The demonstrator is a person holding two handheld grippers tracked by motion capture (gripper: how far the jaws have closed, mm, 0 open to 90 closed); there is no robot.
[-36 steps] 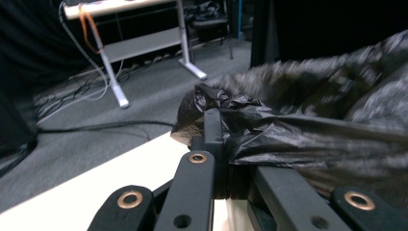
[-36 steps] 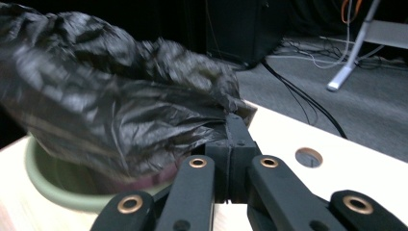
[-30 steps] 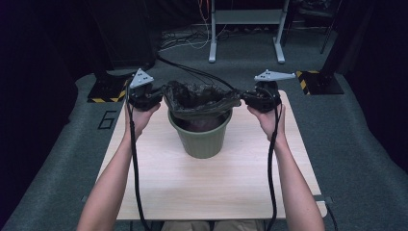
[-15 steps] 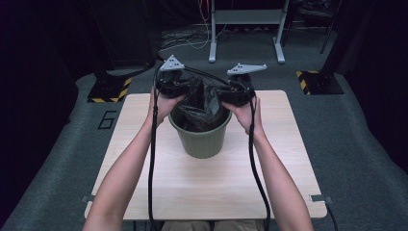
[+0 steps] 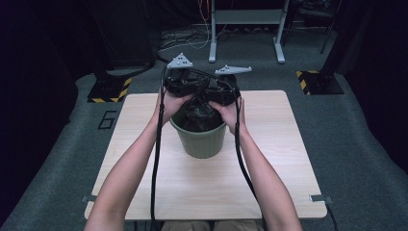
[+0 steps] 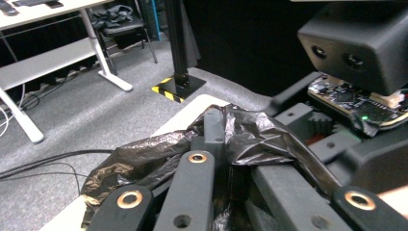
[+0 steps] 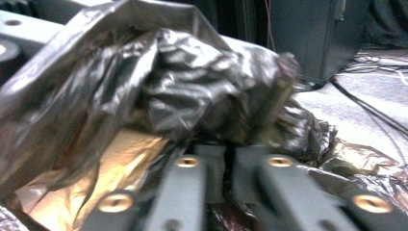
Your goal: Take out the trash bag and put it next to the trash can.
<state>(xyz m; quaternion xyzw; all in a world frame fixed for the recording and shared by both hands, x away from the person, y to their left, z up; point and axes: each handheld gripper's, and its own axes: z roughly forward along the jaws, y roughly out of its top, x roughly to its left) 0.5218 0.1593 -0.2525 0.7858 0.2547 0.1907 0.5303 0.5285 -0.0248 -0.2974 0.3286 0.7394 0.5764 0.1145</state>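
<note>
Two grippers, left gripper (image 5: 188,88) and right gripper (image 5: 216,90), fingers clenched on one black bag (image 5: 199,115); one green bin (image 5: 202,142).

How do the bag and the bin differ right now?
The black bag is thin, crinkled, glossy film, bunched up above the rim; the green bin is rigid, smooth and matte. The bag is pinched by the left claw and right claw; the bin stands upright on the table, ungripped. Shared: the bag's lower part sits inside the bin.

One table (image 5: 269,183), one green bin (image 5: 202,142), one black bag (image 5: 199,115) — and two grippers, left gripper (image 5: 185,86), right gripper (image 5: 221,91).
</note>
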